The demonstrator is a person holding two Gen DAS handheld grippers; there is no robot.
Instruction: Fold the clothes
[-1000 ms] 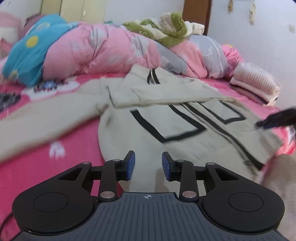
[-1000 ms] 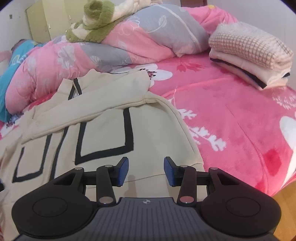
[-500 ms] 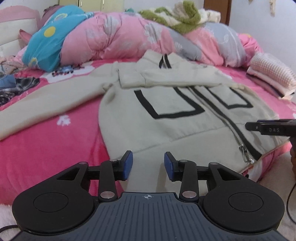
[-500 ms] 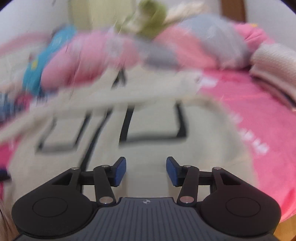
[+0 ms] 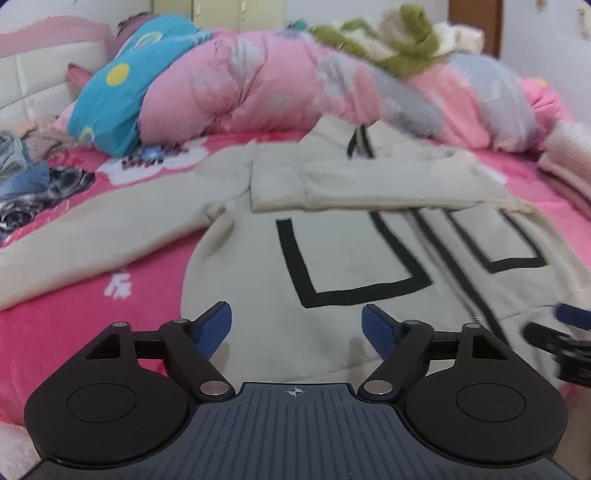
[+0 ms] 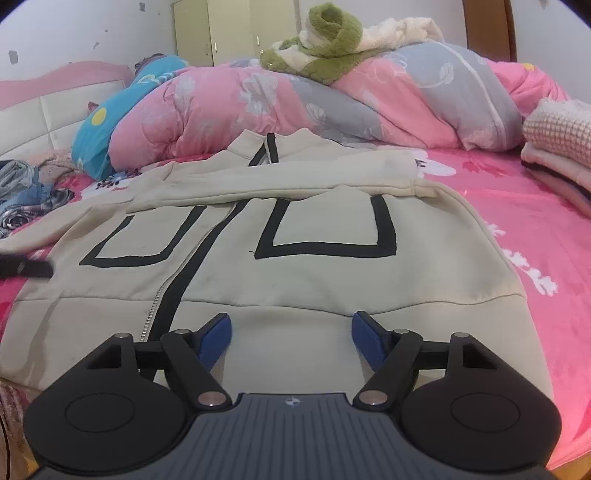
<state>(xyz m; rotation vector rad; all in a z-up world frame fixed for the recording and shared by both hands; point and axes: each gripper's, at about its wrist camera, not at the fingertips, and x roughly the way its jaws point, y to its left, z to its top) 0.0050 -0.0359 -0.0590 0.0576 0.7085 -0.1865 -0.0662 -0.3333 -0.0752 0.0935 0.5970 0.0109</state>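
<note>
Left hand-held gripper [image 5: 296,328]: blue pads spread wide apart, nothing btwn them, hanging just over the near-left part of the jacket hem. Right hand-held gripper [image 6: 291,334]: pads also wide apart, empty, over the hem on the other side of the zip. Each shows up at the edge of the other's view, blurred.

Cream jacket [image 6: 295,266] lies front-up on the bed, zipped, hem toward the cameras at the bed's near edge, collar [image 6: 271,144] at the far end. Black zip line [image 6: 192,258] runs down the middle w/ a black-outlined rectangle on each side. One sleeve [image 6: 280,181] is folded across the chest, cuff ending near the jacket's right side in the right wrist view. Other sleeve [image 5: 96,229] is still out flat, stretching away to the left over the pink sheet [image 5: 66,325] in the left wrist view.

Further out: rumpled pink-and-grey floral duvet [image 6: 288,99] piled behind the collar, w/ a green-and-cream fuzzy blanket [image 6: 328,55] heaped on top. Blue cushion w/ yellow dots [image 5: 122,96] leans at the duvet's left end. Loose heap of dark and plaid clothes [image 5: 33,188] sits far left on the sheet. Stack of folded items, checked pink one on top [image 6: 561,140], sits at far right, well apart from the jacket. Pink-and-white padded headboard [image 6: 48,99] at left, pale wardrobe [image 6: 236,33] behind.
</note>
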